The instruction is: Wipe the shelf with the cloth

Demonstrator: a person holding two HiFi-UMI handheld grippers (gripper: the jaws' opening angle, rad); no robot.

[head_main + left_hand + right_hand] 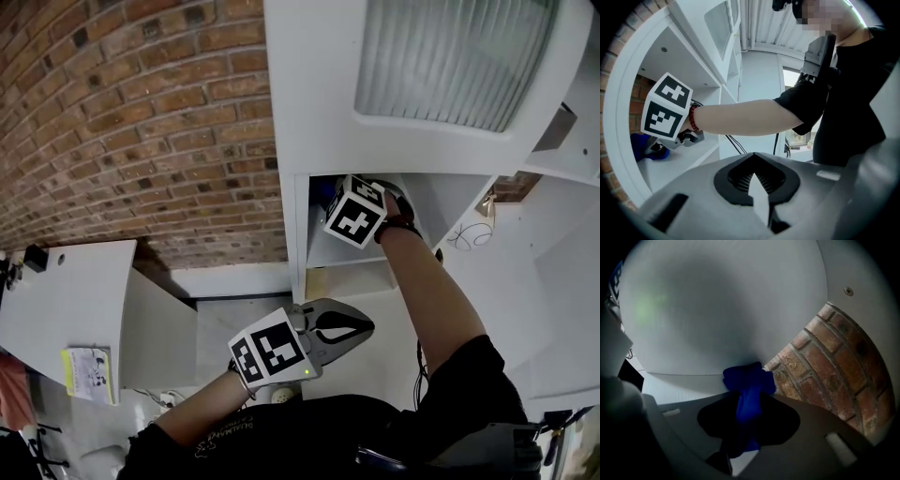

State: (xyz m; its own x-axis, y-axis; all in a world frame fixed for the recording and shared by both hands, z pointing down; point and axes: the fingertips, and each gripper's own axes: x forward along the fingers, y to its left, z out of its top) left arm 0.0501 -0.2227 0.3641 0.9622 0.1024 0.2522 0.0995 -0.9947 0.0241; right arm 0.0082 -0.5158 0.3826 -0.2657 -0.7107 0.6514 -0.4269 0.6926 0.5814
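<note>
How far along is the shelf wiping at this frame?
Done: the blue cloth is clamped in the right hand-held gripper. In hand: it reaches inside the white shelf compartment, cloth at the back by the brick wall. Left: no wiped area is discernible; the left hand-held gripper is shut, empty.

Inside the shelf (pixel 328 255), in the right tool (pixel 749 405): the cloth (pixel 748 383), at the back corner beside the brick wall (pixel 834 362). Below the shelf, well apart: the left tool (pixel 366 327).
</note>
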